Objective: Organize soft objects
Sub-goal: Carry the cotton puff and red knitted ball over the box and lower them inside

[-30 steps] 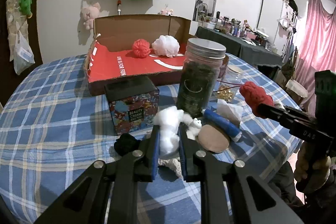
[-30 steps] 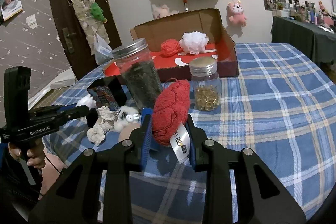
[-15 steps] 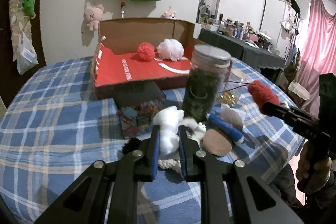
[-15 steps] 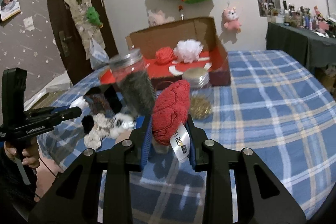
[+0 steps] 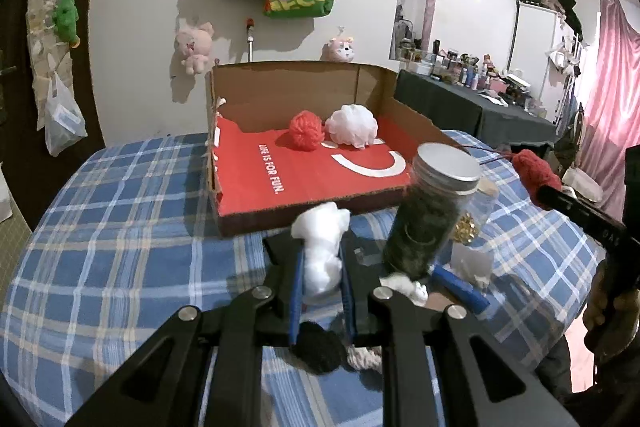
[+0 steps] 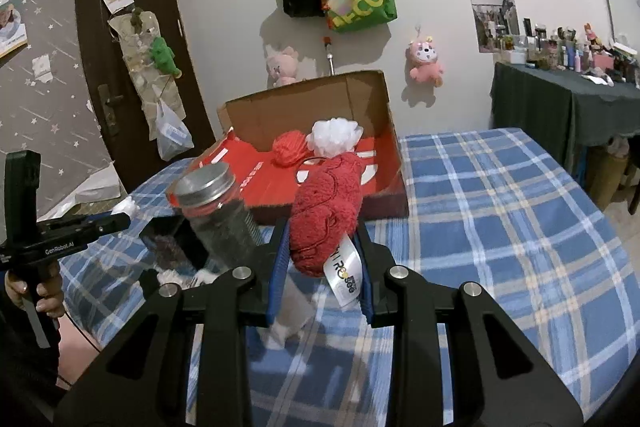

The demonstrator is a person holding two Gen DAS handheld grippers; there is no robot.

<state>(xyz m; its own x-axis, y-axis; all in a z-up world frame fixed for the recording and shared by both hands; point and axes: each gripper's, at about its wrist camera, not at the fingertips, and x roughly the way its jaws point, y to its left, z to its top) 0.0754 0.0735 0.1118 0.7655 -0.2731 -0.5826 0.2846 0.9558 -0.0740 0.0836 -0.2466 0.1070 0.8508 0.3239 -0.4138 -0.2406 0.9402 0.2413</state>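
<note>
My left gripper [image 5: 321, 259] is shut on a white fluffy soft toy [image 5: 322, 247], held above the table in front of the open cardboard box [image 5: 296, 171]. My right gripper [image 6: 323, 251] is shut on a red knitted soft piece [image 6: 326, 215] with a white label, also raised toward the box [image 6: 362, 107]. The box's red floor holds a red yarn ball [image 5: 306, 130] and a white puff [image 5: 352, 126]. The right gripper with its red piece also shows at the right of the left wrist view [image 5: 536, 177]. The left gripper shows at the left of the right wrist view [image 6: 120, 217].
A tall dark jar with a metal lid [image 5: 434, 215] stands just before the box. A small jar of gold bits [image 5: 466, 227], a blue tube [image 5: 460, 287], a black pompom [image 5: 318, 351] and small white toys [image 5: 404, 285] lie on the plaid tablecloth [image 5: 120, 227]. A black box top [image 6: 172, 239] sits beside the jar.
Both grippers have risen and moved forward toward the cardboard box, each still holding its soft object. The box looks nearer and I see it from higher up.
</note>
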